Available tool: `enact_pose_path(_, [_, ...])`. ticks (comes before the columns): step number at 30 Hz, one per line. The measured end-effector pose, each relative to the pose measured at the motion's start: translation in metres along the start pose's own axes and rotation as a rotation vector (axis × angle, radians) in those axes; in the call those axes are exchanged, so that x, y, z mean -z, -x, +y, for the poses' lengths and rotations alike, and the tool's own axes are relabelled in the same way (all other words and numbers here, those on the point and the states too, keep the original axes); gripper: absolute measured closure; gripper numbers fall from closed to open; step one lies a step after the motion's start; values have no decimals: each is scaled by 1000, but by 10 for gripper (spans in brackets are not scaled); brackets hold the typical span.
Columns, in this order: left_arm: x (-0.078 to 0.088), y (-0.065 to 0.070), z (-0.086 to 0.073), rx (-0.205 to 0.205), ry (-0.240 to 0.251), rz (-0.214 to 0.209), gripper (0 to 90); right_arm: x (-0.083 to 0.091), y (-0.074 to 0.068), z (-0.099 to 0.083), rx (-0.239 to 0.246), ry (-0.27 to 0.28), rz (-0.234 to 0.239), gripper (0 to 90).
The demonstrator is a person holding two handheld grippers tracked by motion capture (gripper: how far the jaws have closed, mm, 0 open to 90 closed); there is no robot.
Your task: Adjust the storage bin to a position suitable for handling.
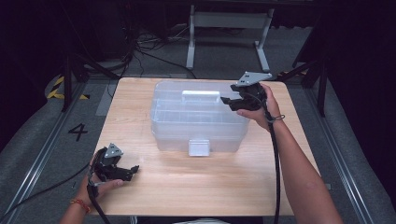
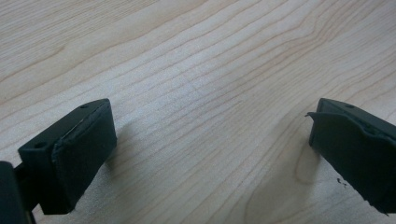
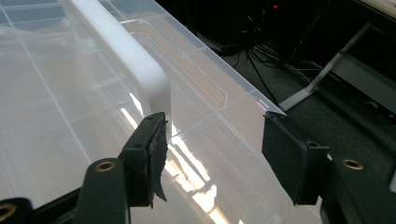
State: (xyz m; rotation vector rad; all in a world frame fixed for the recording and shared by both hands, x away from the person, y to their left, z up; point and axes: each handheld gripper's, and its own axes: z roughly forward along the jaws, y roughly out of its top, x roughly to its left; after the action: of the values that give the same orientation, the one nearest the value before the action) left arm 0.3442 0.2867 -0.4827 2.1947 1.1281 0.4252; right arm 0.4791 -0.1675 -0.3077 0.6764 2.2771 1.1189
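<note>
A clear plastic storage box (image 1: pixel 198 116) with a white handle (image 1: pixel 201 96) on its lid and a white latch (image 1: pixel 199 147) at its front stands on the wooden table (image 1: pixel 196 186). My right gripper (image 1: pixel 228 102) hovers at the box's far right corner. In the right gripper view its jaws (image 3: pixel 215 140) stand apart over the lid (image 3: pixel 56 93), beside the end of the handle (image 3: pixel 126 51), with nothing pressed between the pads. My left gripper (image 1: pixel 133 170) rests at the table's front left. In its own view it (image 2: pixel 210 140) is open over bare wood.
Beyond the table's far edge are a white metal stand (image 1: pixel 224 28) and loose cables (image 1: pixel 144 51) on the grey floor. A floor marking "4" (image 1: pixel 77 131) lies left of the table. Bare wood stretches in front of the box.
</note>
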Motion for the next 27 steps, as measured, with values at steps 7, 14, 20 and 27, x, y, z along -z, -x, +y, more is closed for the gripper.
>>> enact_pose_path(7, [0, 0, 0, -1, 0, 0, 12, 2, -2, 2, 30, -17, 10, 398])
enact_pose_path(14, [0, 0, 0, 1, 1, -2, 13, 6, -1, 5, 26, -22, 24, 372])
enact_pose_path(20, [0, 0, 0, 2, 1, -3, 13, 7, -4, 12, 43, -22, 24, 367])
enact_pose_path(27, [0, 1, 0, 7, 1, -4, 14, -5, -11, 24, 88, -70, 42, 362])
